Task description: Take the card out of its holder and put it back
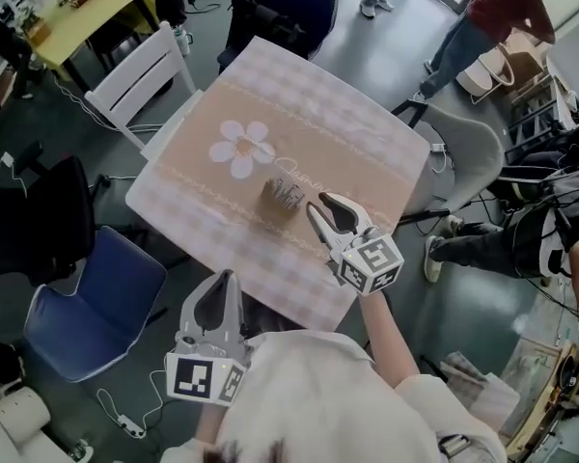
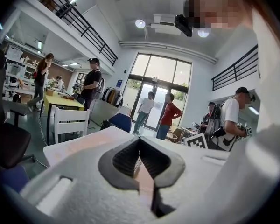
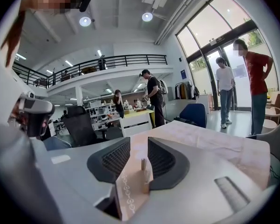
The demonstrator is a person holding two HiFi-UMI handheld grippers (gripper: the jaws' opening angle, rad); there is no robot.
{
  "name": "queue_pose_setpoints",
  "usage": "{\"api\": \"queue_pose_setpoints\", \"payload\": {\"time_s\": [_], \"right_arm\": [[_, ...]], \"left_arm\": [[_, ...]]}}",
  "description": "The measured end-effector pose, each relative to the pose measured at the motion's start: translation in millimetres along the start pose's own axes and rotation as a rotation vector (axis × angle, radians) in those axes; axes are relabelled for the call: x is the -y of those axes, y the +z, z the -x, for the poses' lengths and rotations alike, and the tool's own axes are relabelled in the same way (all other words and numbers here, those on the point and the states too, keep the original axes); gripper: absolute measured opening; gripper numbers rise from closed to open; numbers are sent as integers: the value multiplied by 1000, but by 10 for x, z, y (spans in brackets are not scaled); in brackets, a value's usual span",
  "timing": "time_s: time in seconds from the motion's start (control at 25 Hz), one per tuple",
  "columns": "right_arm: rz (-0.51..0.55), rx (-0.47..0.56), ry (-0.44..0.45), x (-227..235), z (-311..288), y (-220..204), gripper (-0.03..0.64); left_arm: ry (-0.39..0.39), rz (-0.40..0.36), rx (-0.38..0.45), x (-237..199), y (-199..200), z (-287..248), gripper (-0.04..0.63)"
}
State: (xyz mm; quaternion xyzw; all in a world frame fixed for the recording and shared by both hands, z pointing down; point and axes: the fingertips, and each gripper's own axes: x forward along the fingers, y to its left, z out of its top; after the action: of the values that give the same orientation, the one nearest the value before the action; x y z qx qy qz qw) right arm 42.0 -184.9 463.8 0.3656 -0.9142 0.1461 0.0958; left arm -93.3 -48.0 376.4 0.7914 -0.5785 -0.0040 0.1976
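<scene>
A small brown card holder (image 1: 274, 197) stands near the middle of the table (image 1: 367, 143), which has a pink checked cloth, and a pale card (image 1: 289, 198) sits in it. My right gripper (image 1: 316, 203) is just right of the holder, its jaws open and apart from it. In the right gripper view the gripper (image 3: 139, 143) has bare cloth and a thin upright beige piece (image 3: 143, 171) in the gap between its jaws, touching neither pad. My left gripper (image 1: 222, 280) hangs at the table's near edge; its jaws (image 2: 140, 141) meet at the tips, empty.
Around the table are a white chair (image 1: 140, 75) at the left, a blue chair (image 1: 96, 302) at the near left, a dark chair (image 1: 294, 3) at the far side and a grey chair (image 1: 468, 152) at the right. A yellow table (image 1: 87, 13) and several people stand beyond.
</scene>
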Motion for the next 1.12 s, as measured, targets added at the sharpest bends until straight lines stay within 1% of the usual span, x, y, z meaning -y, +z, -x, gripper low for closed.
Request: {"api": "queue_pose_setpoints", "payload": {"time_s": [0.28,0.4,0.52,0.72,0.88,1.12], "right_arm": [[-39,-120,4,198,-396,-439,129],[-51,-156,12,238,-516,-596,129],[-60,-176,36,231,-609,-668,127],[-62,-186,70,175,-745,-706,86],[-56,-181,55,188,-785,-711,26],[-52,-183,36,242,-787,-692,18]], "left_arm": [[60,10,-4,-64,-13,78,0],[98,19,-7,-125,-39,120,0],[141,33,-14,-198,-67,162,0],[183,48,-19,-281,-95,204,0],[204,58,-16,-314,-94,221,0],[206,58,-21,-316,-87,203,0]]}}
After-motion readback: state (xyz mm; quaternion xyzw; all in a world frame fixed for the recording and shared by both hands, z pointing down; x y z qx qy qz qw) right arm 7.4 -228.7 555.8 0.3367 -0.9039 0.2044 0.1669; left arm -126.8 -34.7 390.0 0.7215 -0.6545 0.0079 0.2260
